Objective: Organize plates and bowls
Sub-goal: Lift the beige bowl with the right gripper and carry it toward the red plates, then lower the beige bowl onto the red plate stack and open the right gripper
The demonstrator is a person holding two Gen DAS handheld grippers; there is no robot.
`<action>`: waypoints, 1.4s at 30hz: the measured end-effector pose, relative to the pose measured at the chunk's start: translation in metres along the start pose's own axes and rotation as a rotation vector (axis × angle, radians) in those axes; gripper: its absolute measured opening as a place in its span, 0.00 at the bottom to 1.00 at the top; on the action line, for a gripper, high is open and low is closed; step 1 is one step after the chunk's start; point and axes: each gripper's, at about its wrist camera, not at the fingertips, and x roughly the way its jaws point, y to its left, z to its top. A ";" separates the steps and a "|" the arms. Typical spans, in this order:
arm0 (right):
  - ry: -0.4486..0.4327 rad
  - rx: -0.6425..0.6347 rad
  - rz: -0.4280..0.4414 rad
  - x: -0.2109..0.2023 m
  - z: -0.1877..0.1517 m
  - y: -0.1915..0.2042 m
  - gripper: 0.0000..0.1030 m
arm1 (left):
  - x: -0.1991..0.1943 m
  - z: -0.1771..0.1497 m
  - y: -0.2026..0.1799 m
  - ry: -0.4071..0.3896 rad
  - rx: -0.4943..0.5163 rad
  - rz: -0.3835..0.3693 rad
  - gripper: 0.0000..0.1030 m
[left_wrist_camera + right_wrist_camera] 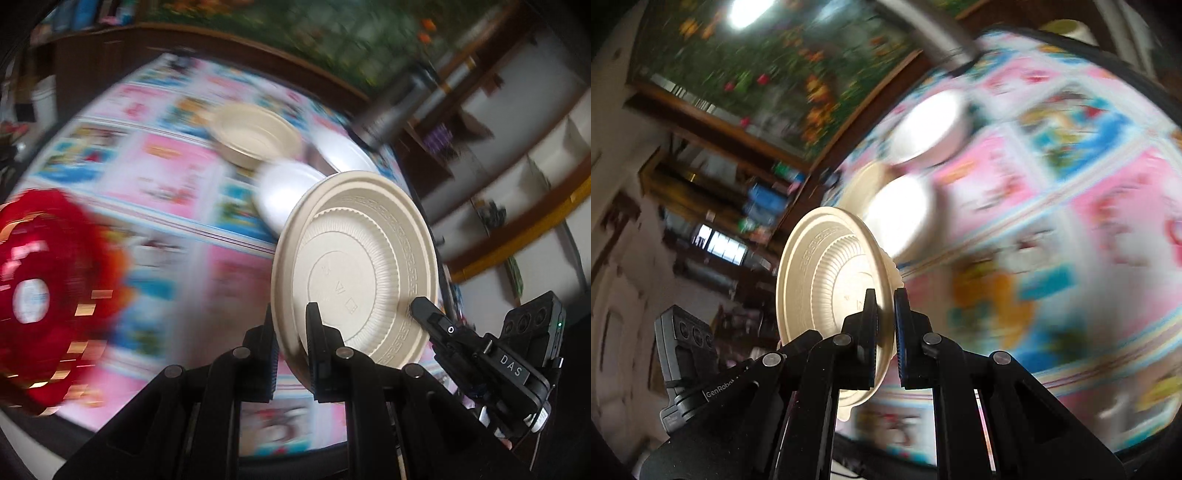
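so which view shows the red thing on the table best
The left wrist view: the red and gold item fills its left edge, though motion blur hides what it is. The right wrist view shows none of it, only the cream plate and the blurred tablecloth.
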 end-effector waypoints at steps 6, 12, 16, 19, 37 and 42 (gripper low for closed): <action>0.146 -0.156 0.064 0.072 -0.023 0.091 0.08 | -0.059 0.004 0.079 -0.097 -0.126 0.089 0.12; 0.299 -0.243 0.100 0.153 -0.057 0.152 0.08 | -0.085 -0.005 0.145 -0.106 -0.218 0.201 0.14; 0.373 -0.259 0.087 0.192 -0.080 0.159 0.08 | -0.079 -0.012 0.174 -0.061 -0.253 0.243 0.15; 0.419 -0.255 0.060 0.217 -0.093 0.157 0.08 | -0.070 -0.017 0.190 -0.028 -0.284 0.253 0.16; 0.446 -0.475 -0.106 0.258 -0.110 0.170 0.14 | -0.104 -0.022 0.196 -0.098 -0.185 0.385 0.44; 0.352 -0.641 -0.111 0.232 -0.102 0.183 0.14 | -0.134 -0.028 0.170 -0.265 -0.127 0.380 0.59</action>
